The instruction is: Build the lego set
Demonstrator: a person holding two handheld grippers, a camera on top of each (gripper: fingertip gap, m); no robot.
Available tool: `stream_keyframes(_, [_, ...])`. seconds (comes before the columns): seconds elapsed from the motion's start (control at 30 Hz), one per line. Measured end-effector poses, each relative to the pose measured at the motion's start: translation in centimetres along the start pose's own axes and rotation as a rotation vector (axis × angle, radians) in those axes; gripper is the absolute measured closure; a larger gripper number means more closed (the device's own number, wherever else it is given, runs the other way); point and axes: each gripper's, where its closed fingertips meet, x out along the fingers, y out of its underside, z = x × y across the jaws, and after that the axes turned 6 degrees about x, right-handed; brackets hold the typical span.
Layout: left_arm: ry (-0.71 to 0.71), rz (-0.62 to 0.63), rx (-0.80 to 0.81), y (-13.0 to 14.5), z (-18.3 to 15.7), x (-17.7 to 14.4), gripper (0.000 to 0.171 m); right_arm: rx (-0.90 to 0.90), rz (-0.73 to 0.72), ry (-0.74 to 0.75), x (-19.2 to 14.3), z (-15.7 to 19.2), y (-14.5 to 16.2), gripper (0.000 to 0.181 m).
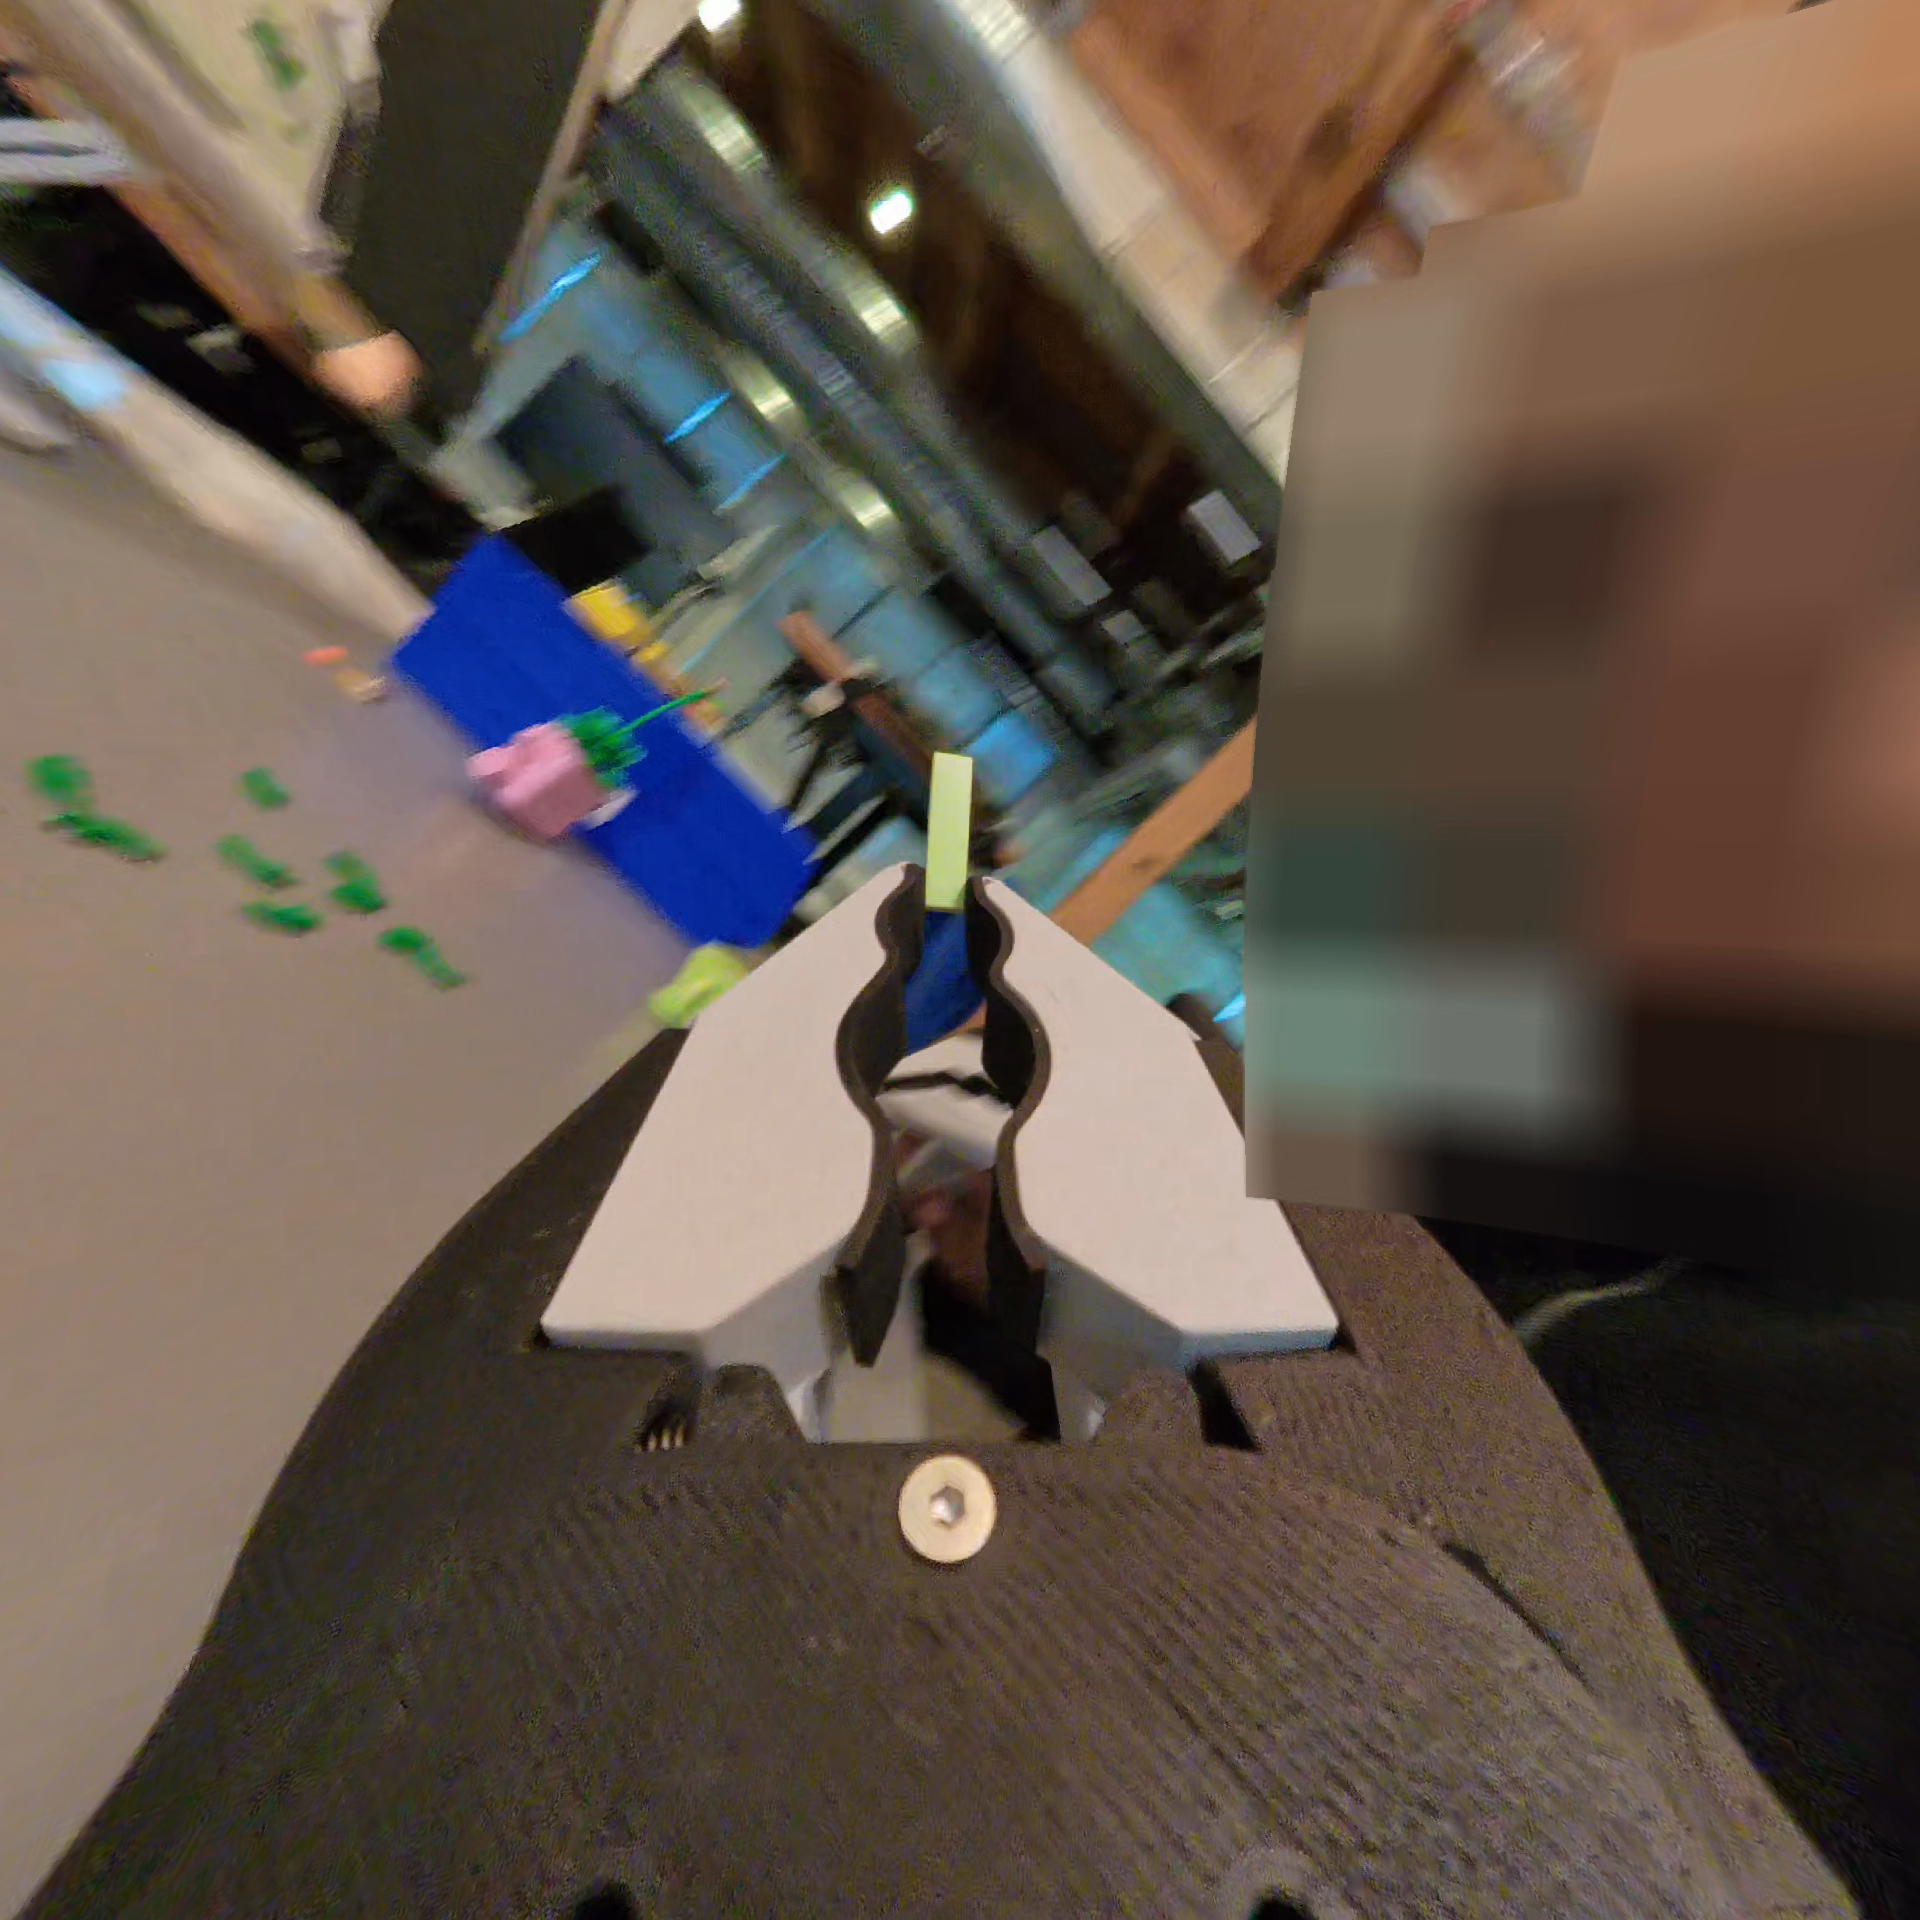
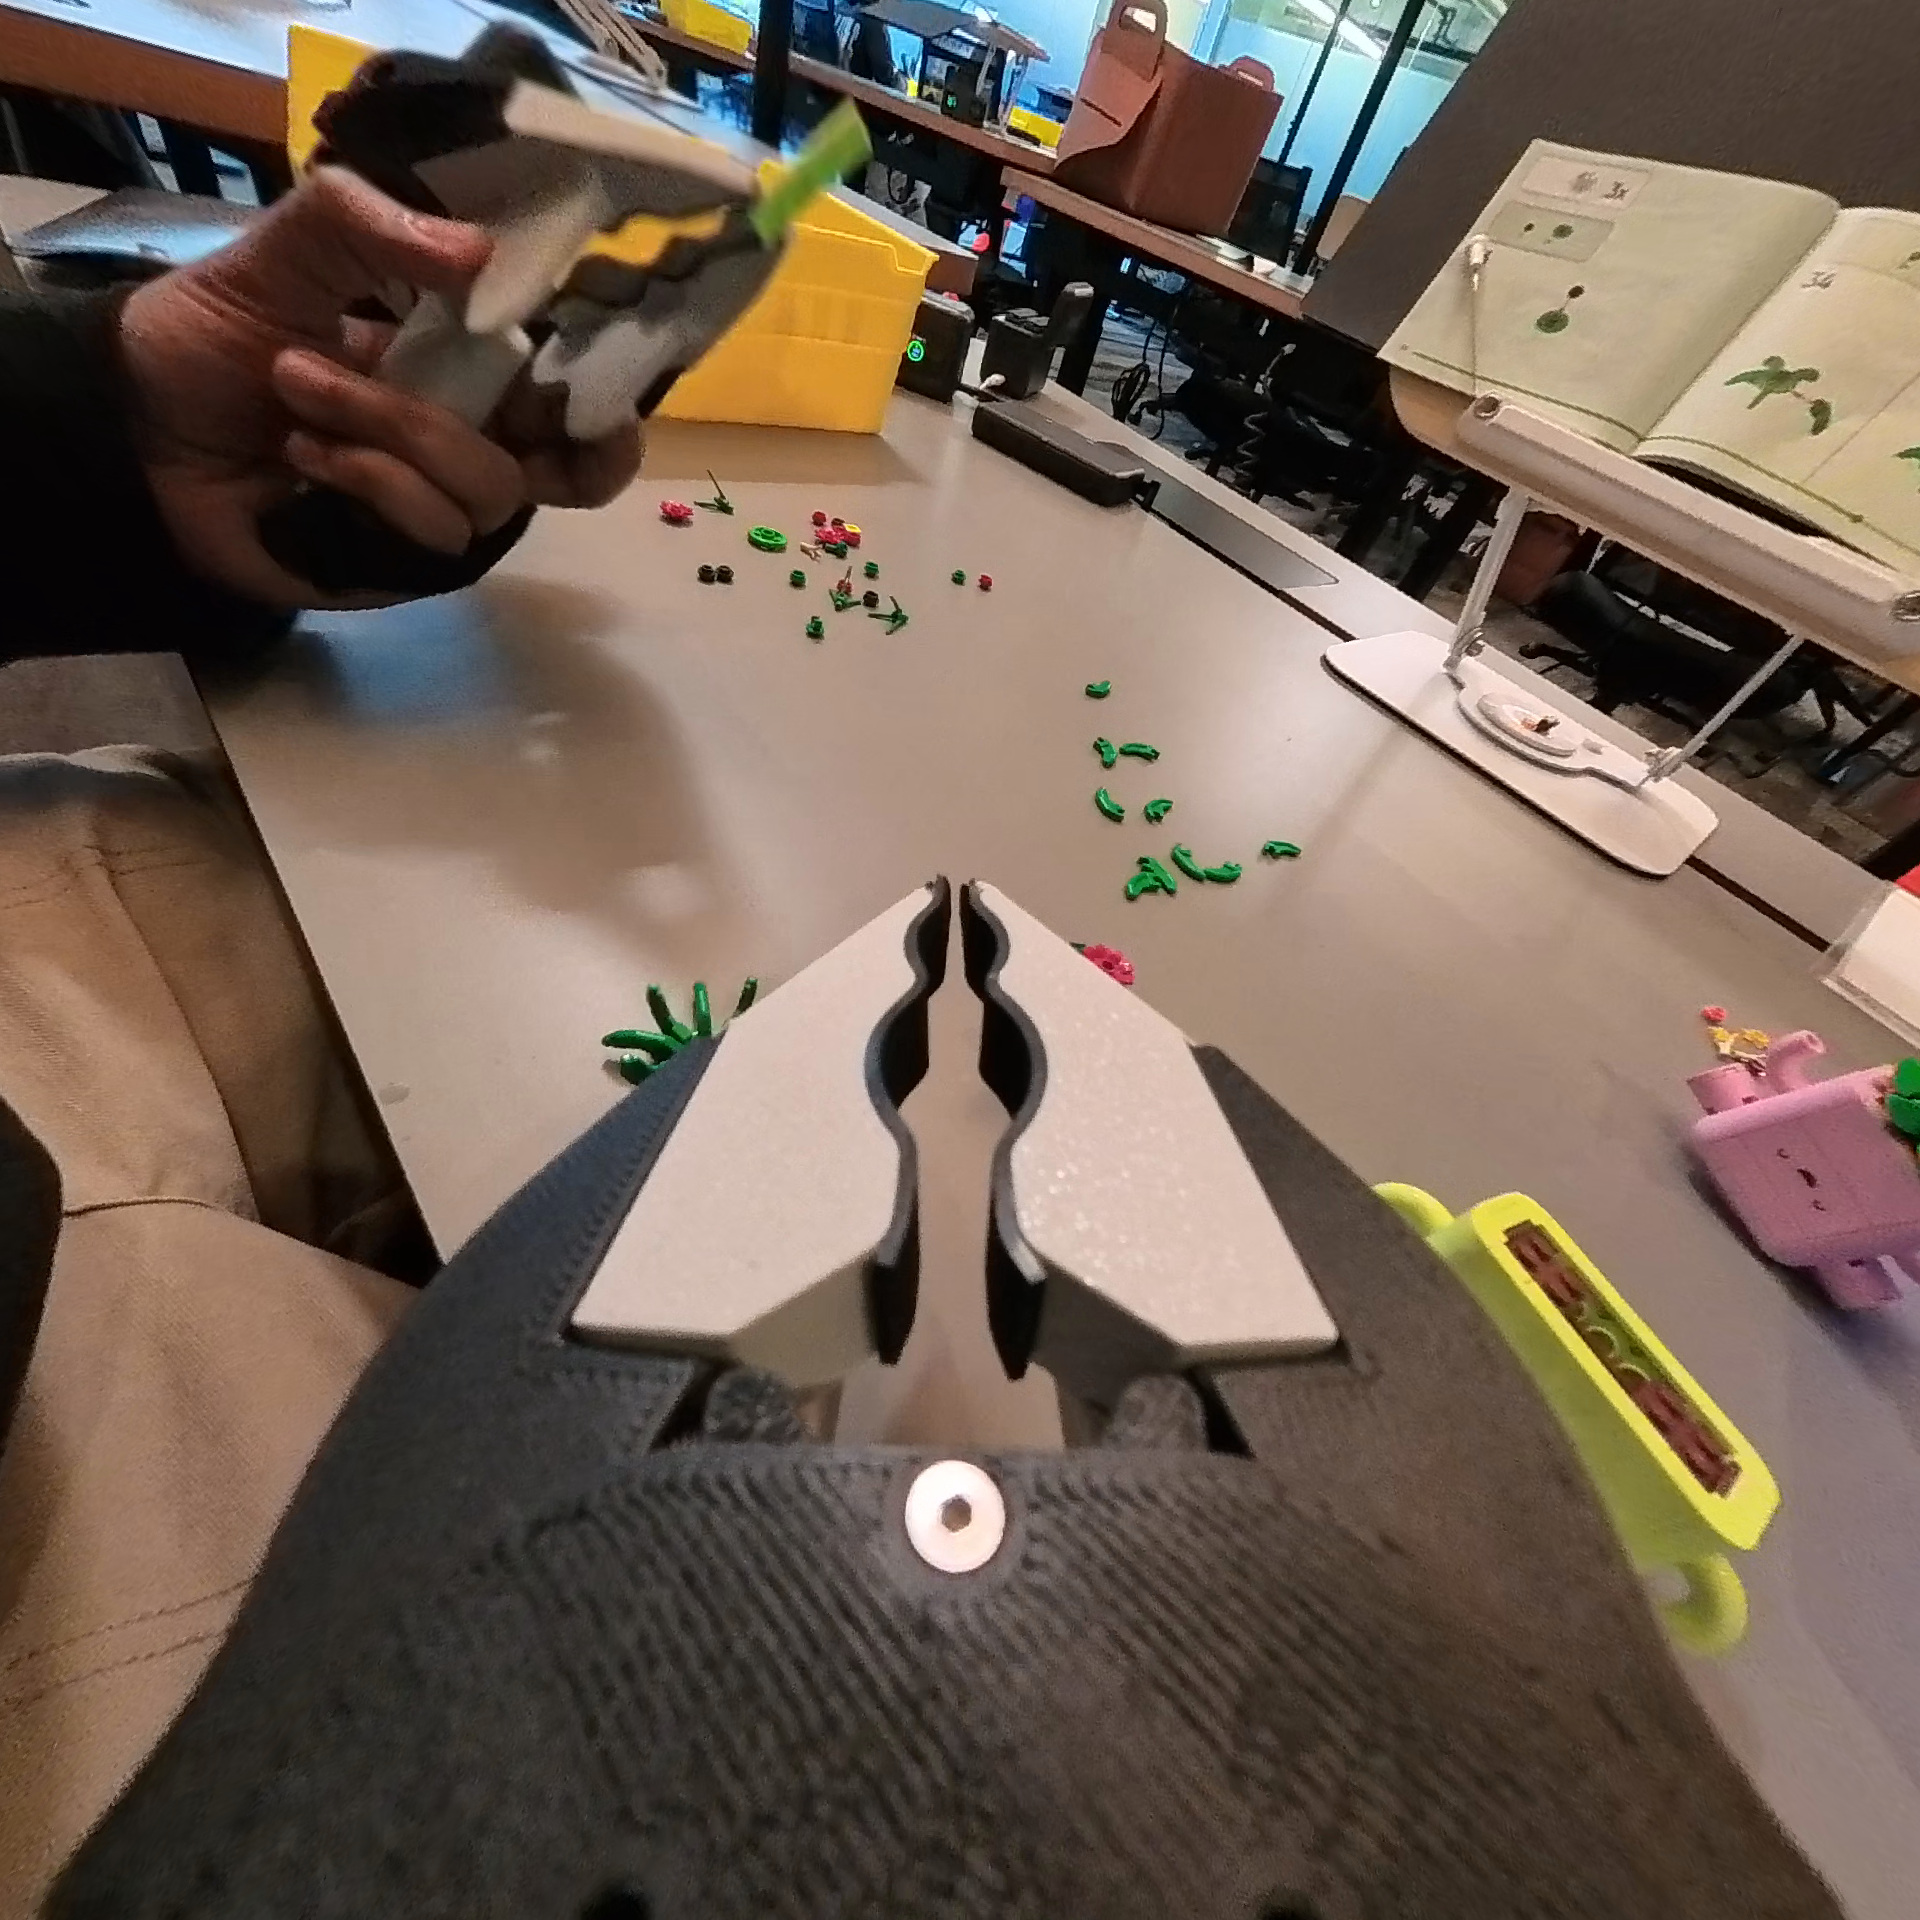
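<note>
Right tongs: tips nearly touching, nothing between, low over worktop, idle. Lime holder beside them, dark red pieces inside. Pink build at right, green top, likely target for next part. Green leaves scattered mid-worktop, within reach. Left tongs: raised off worktop, clamped on lime strip, strip protruding past tips, probably for checking or aligning. Manual on stand, far right, open toward builder.
</note>
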Motion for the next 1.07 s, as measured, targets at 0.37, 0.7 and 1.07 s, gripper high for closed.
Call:
stream_keyframes(0.37, [-0.866,0.656,0.581,5.3,9.9,-3.9,0.165,-0.013,-0.002,0.003,0.0,0.1,0.0,0.181])
stream_keyframes(0.7, [-1.104,0.778,0.627,4.5,12.5,-7.3,0.165,-0.016,0.007,0.0,0.0,0.2,0.1,0.181])
stream_keyframes(1.07, [-1.099,0.76,0.589,4.2,12.6,-7.6,0.159,-0.023,-0.003,0.004,-0.1,0.2,0.0,0.181])
